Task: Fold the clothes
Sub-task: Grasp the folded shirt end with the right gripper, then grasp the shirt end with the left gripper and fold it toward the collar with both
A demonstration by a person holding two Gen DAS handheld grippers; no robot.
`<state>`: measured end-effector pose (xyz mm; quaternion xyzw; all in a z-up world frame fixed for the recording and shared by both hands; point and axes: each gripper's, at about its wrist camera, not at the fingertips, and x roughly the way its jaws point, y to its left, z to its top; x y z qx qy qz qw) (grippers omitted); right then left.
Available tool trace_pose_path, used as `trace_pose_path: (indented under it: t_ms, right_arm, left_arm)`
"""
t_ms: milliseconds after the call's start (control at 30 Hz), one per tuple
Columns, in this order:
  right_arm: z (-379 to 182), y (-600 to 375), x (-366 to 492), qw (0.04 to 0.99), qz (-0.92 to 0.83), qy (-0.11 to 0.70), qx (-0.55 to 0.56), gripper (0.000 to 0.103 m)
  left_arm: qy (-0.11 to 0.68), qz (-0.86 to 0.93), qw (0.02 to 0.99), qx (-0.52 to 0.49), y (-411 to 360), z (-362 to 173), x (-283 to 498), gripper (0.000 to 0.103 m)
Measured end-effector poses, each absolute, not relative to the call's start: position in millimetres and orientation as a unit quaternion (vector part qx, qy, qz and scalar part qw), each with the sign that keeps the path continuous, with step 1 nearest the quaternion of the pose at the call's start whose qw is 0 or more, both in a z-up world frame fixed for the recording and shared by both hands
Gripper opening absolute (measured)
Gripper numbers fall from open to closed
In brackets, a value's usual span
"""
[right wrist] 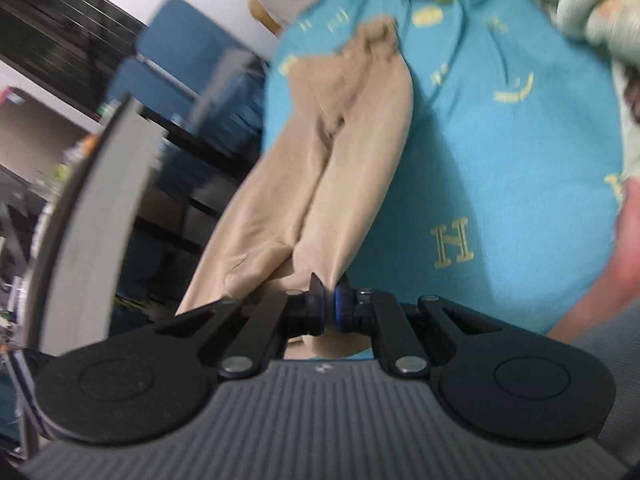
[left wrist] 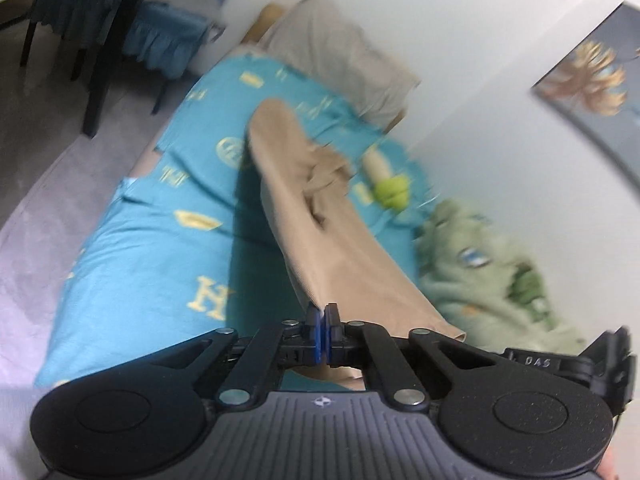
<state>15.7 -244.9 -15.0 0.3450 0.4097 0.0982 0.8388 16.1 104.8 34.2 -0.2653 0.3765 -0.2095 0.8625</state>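
The turquoise sheet (right wrist: 500, 152) bears a gold "H"; the right tongs (left wrist: 608, 364) read "DAS".

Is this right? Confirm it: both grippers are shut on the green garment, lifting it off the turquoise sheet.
One thing is wrong: the garment. Both the left gripper and the right gripper are shut on the beige trousers, as each wrist view shows. The green garment lies untouched on the turquoise sheet, in the left wrist view.
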Motion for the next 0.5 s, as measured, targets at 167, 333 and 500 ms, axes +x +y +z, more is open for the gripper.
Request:
trace_pose_path:
  t_ms: [167, 333, 500]
  right_arm:
    - [9.6, -263.3, -27.5, 0.852, 0.108, 0.372, 0.352, 0.008]
    - [13.6, -284.7, -51.0, 0.85, 0.106, 0.358, 0.371, 0.008]
    - [16.6, -296.4, -21.9, 0.849, 0.097, 0.351, 0.383, 0.008]
  left_arm:
    - [0.332, -0.249, 0.867, -0.275, 97.7, 68.7, -44.3, 0.001]
    - [0.317, -0.256, 0.871, -0.275, 95.0, 74.5, -65.3, 0.001]
    - [0.306, -0.243, 0.883, -0.26, 83.6, 82.2, -31.6, 0.001]
